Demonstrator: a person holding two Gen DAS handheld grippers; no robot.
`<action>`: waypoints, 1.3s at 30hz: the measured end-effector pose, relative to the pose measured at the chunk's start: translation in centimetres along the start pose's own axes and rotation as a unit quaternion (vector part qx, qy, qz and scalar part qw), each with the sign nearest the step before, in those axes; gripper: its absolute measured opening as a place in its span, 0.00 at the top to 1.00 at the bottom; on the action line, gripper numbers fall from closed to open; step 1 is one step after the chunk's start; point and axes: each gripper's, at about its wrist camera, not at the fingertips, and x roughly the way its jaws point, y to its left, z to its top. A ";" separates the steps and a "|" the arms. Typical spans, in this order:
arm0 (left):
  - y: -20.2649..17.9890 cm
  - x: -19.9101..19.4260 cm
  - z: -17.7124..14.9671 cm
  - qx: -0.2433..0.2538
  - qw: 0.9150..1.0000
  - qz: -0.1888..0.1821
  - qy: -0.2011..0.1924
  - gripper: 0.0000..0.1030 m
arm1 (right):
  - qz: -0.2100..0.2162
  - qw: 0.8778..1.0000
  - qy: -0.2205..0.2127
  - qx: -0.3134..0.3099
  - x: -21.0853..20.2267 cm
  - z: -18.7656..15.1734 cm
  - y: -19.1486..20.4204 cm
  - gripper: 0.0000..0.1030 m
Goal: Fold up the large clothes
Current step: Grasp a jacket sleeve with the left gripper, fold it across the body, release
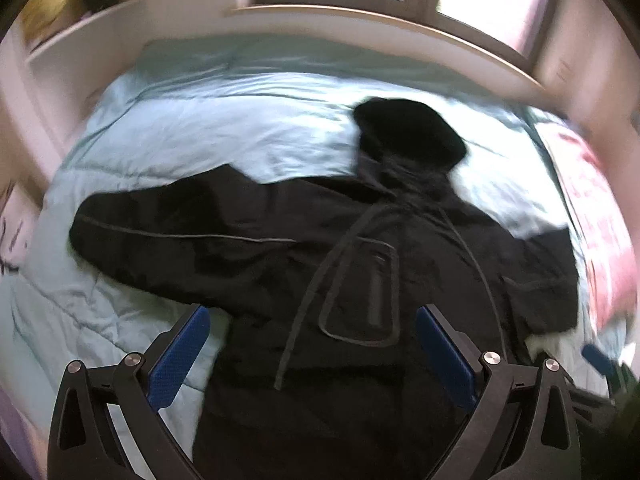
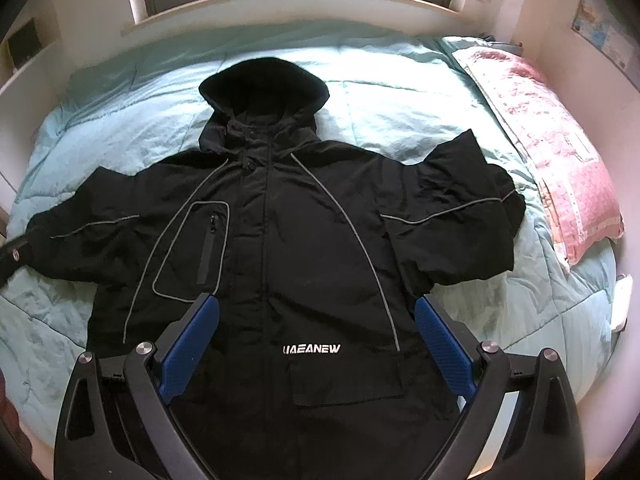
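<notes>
A black hooded jacket (image 2: 288, 248) with grey piping lies front up and spread out on the bed, hood (image 2: 264, 84) toward the window, both sleeves out to the sides. In the left wrist view the jacket (image 1: 312, 248) looks blurred, with its left sleeve (image 1: 160, 232) stretched left. My left gripper (image 1: 312, 316) is open and empty above the jacket's lower left front. My right gripper (image 2: 316, 304) is open and empty above the lower front, near the white lettering (image 2: 311, 349). The tip of the other gripper (image 1: 600, 360) shows at the right edge.
The bed is covered with a light teal quilt (image 2: 400, 92). A pink patterned pillow (image 2: 552, 148) lies along the right side. A window and sill (image 2: 288, 12) stand behind the bed, with white walls close on both sides.
</notes>
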 end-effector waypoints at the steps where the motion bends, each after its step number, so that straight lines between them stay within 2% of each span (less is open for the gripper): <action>1: 1.8 0.4 0.4 -0.020 1.000 0.002 -0.014 0.01 | -0.001 1.000 0.005 -0.005 0.6 0.3 0.3 0.04; 2: 3.3 0.2 0.7 -0.026 0.999 0.013 -0.038 0.01 | -0.001 1.000 0.008 -0.011 1.1 0.5 0.6 0.04; 3: 5.5 0.8 0.9 -0.051 0.998 0.008 -0.043 0.01 | -0.002 1.000 0.011 -0.017 1.5 0.6 0.9 0.04; 4: 8.7 1.2 1.1 -0.080 0.994 0.017 -0.067 0.01 | -0.002 1.000 0.015 -0.025 2.1 0.8 1.4 0.04; 5: 10.3 1.8 0.9 -0.100 0.993 0.020 -0.065 0.01 | -0.002 0.999 0.018 -0.031 2.6 1.0 1.9 0.04; 6: 13.7 2.5 1.0 -0.124 0.989 0.034 -0.079 0.01 | 0.001 0.999 0.024 -0.041 3.3 1.2 2.6 0.04; 8: 18.3 4.6 0.8 -0.169 0.982 0.041 -0.070 0.01 | 0.007 0.997 0.034 -0.063 4.5 1.6 4.1 0.04; 9: 21.7 6.0 0.9 -0.195 0.978 0.049 -0.062 0.01 | 0.010 0.997 0.036 -0.073 4.9 1.7 4.9 0.04; 11: 26.2 7.0 1.5 -0.218 0.971 0.075 -0.067 0.01 | 0.016 0.995 0.031 -0.099 5.5 2.2 6.8 0.04; 14: 32.4 10.4 2.1 -0.259 0.963 0.053 -0.050 0.01 | 0.031 0.992 0.010 -0.119 5.6 3.5 9.0 0.04; 16: 36.4 13.4 2.2 -0.308 0.950 0.014 -0.042 0.02 | 0.039 0.990 0.001 -0.139 6.0 4.4 10.8 0.04; 19: 39.3 16.1 1.8 -0.352 0.935 0.018 -0.031 0.12 | 0.038 0.986 0.011 -0.163 7.3 4.9 12.4 0.04; 22: 40.9 18.7 2.0 -0.378 0.925 0.033 -0.014 0.22 | 0.039 0.983 0.032 -0.176 9.0 4.9 13.3 0.04; 25: 41.8 21.0 1.7 -0.393 0.917 0.059 0.009 0.25 | 0.042 0.981 0.052 -0.181 10.5 4.7 13.6 0.04; 27: 42.6 21.4 1.3 -0.403 0.914 0.051 -0.001 0.25 | 0.044 0.981 0.061 -0.181 11.1 4.7 13.5 0.04; 28: 42.7 21.6 1.3 -0.405 0.913 0.045 -0.006 0.25 | 0.045 0.980 0.063 -0.181 11.5 4.7 13.5 0.04; 29: 42.8 21.7 1.5 -0.404 0.914 0.041 -0.010 0.33 | 0.044 0.980 0.065 -0.182 11.6 4.7 13.5 0.04; 30: 42.7 21.8 1.9 -0.395 0.918 0.036 -0.018 0.43 | 0.043 0.980 0.066 -0.183 11.9 4.7 13.5 0.04; 31: 42.6 21.8 2.2 -0.386 0.922 0.030 -0.021 0.61 | 0.040 0.979 0.070 -0.185 12.2 4.7 13.6 0.04; 32: 42.3 21.6 2.7 -0.374 0.927 0.028 -0.025 0.73 | 0.040 0.979 0.072 -0.185 12.3 4.6 13.6 0.04; 33: 42.0 21.4 3.0 -0.363 0.931 0.031 -0.027 0.77 | 0.039 0.979 0.077 -0.185 12.7 4.6 13.5 0.04; 34: 41.2 21.0 3.5 -0.341 0.939 0.040 -0.031 0.82 | 0.040 0.979 0.081 -0.183 12.9 4.6 13.4 0.04; 35: 40.3 20.5 4.0 -0.321 0.945 0.047 -0.038 0.84 | 0.040 0.979 0.083 -0.181 13.0 4.6 13.4 0.04; 36: 39.8 20.0 4.2 -0.312 0.948 0.050 -0.044 0.85 | 0.041 0.979 0.086 -0.180 13.2 4.6 13.3 0.04; 39: 36.6 17.1 5.4 -0.266 0.961 0.031 -0.074 0.86 | 0.041 0.979 0.086 -0.180 13.3 4.6 13.3 0.04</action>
